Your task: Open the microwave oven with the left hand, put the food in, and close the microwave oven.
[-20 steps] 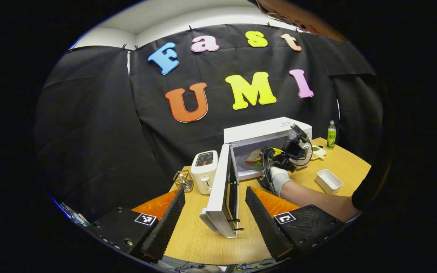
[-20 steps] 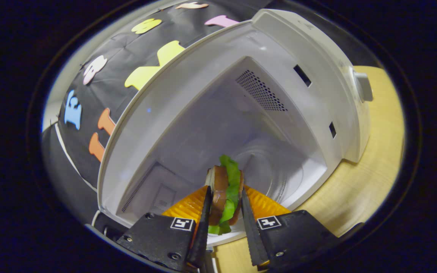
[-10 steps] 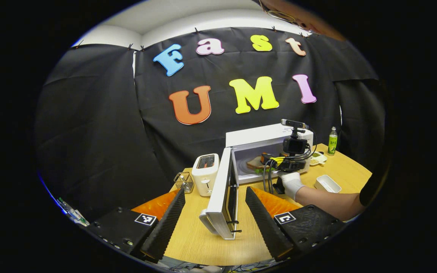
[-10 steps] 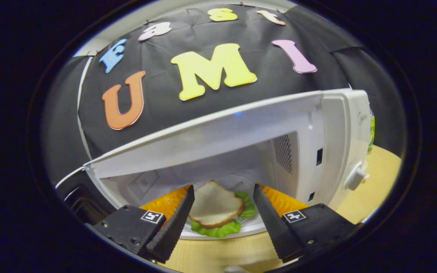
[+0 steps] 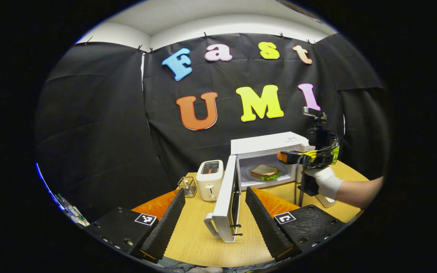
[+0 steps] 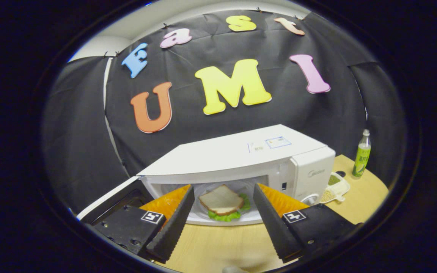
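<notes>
**Technician A:** Black cloth walls enclose the booth; a wooden table (image 5: 199, 242) carries the microwave oven (image 6: 241, 155). What is the status of the food?

**Technician B:** The sandwich (image 6: 223, 203) lies flat inside the oven cavity, on the turntable, touching neither gripper. In the left gripper view it sits at about 2 o'clock from the left gripper (image 5: 214, 223).

**Technician A:** State of the right gripper (image 6: 222, 223)?

**Technician B:** Its fingers stand wide apart and hold nothing. The sandwich appears between them in the right gripper view, but farther off, inside the cavity. In the left gripper view the gloved hand (image 5: 326, 182) holds that gripper clear of the oven front, at 3 o'clock from the cavity.

**Technician A:** And the left gripper?

**Technician B:** Fingers spread wide, empty. The door (image 5: 228, 204) stands fully swung out, edge-on, its handle (image 5: 210, 227) between the two fingers in that view but not gripped.

**Technician A:** Step in hand?

**Technician B:** Judged from this layout, placement is complete and the closing step is due. The next move calls for the left gripper to contact the door's outer face or handle and swing it toward 1 o'clock until it latches. The right gripper must be out of the door's arc. Bystanders: a toaster (image 5: 211, 178) and wire basket (image 5: 187, 185) at 11 o'clock of the door, a green bottle (image 6: 359, 155) and a small dish (image 6: 334, 185) beside the oven.
</notes>
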`<action>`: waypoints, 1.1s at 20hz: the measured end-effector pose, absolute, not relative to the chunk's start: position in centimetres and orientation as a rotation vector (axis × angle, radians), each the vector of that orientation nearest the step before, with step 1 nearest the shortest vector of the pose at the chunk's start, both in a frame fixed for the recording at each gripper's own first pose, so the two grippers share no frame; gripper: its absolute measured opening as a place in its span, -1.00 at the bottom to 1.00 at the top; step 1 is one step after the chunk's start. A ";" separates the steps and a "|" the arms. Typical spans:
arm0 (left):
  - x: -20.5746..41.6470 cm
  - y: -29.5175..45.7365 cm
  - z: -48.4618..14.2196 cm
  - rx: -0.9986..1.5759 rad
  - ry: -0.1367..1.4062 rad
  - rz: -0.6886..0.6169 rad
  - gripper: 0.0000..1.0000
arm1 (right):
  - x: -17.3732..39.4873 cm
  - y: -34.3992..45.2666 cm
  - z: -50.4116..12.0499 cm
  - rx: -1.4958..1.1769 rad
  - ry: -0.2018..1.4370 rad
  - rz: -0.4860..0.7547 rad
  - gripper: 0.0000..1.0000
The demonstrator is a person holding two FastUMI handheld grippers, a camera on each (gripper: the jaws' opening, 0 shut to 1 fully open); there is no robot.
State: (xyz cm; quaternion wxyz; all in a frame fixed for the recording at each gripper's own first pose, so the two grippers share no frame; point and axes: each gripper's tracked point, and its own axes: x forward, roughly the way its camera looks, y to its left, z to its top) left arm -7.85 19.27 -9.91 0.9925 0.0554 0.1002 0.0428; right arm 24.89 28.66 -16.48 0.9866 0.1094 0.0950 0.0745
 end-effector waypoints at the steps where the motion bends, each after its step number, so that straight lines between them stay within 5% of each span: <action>1: -7.7 19.6 -9.8 0.105 0.191 0.093 0.93 | 23.4 28.0 -15.3 0.190 0.186 0.171 0.98; 2: -7.6 20.0 -9.6 0.096 0.186 0.099 0.93 | 22.0 27.2 -14.1 0.163 0.184 0.185 0.83; 7: -7.2 21.5 -9.4 0.056 0.150 0.125 0.93 | 14.3 22.1 -9.5 0.086 0.175 0.245 0.99; 8: -7.0 21.8 -9.4 0.053 0.151 0.131 0.92 | 12.9 21.0 -8.7 0.086 0.170 0.252 0.83; 9: -6.6 22.1 -9.6 0.051 0.149 0.140 0.79 | 11.6 19.8 -8.2 0.084 0.175 0.251 0.83; 10: -6.4 22.2 -9.5 0.047 0.147 0.139 0.92 | 10.3 18.5 -8.0 0.082 0.182 0.248 0.83; 14: -5.5 22.4 -9.7 0.068 0.124 0.133 0.81 | 6.7 13.4 -6.5 0.077 0.172 0.175 0.82; 15: -5.3 22.7 -9.6 0.064 0.112 0.135 0.65 | 6.2 12.5 -6.5 0.081 0.175 0.154 0.99; 17: -4.7 22.1 -10.4 0.047 0.123 0.098 0.24 | 5.7 11.4 -6.4 0.097 0.180 0.125 0.99; 19: -4.3 22.8 -11.1 0.059 0.130 0.100 0.25 | 5.1 10.7 -6.7 0.103 0.203 0.115 0.82; 21: -3.8 23.6 -12.6 0.068 0.146 0.113 -0.67 | 4.7 10.2 -6.6 0.105 0.208 0.103 0.99; 22: -3.8 24.1 -13.4 0.068 0.165 0.113 -0.71 | 4.6 10.0 -6.5 0.112 0.211 0.098 0.99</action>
